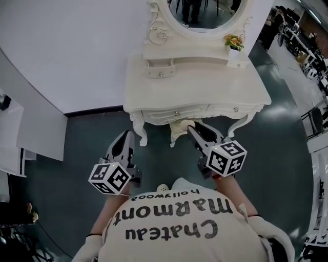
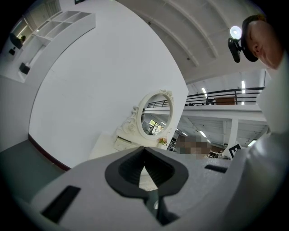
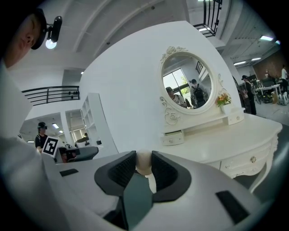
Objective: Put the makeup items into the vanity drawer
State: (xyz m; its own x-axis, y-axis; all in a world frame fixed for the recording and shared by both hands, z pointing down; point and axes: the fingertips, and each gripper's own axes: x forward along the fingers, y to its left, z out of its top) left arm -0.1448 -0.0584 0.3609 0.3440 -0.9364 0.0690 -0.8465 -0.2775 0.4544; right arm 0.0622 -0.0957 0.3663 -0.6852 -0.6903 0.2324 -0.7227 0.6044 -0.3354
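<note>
A person stands before a white vanity table [image 1: 205, 84] with an oval mirror [image 1: 205, 13] and a small pot of flowers [image 1: 234, 42] on its raised back shelf.

The right gripper [image 1: 188, 128] is held low, just in front of the table's front edge. Its fingers [image 3: 124, 169] pinch a small, rounded cream makeup item [image 3: 143, 163]. The item is in the air, not yet over the table top.

The left gripper [image 1: 125, 138] hangs off the table's left front corner, apart from it. Its fingers [image 2: 131, 167] are pressed together at the tips with nothing between them.

The small drawer [image 1: 160, 65] under the back shelf stands slightly pulled out. The two front drawers [image 1: 177, 112] look closed. No other makeup items show on the table top, and no drawer's inside is visible.

The task looks part way through at most. One item is in hand, but nothing can be seen stowed. Still to do, likely: open a drawer wide enough, perhaps with the free left gripper, then place the cream item inside. Which drawer is meant cannot be told.
</note>
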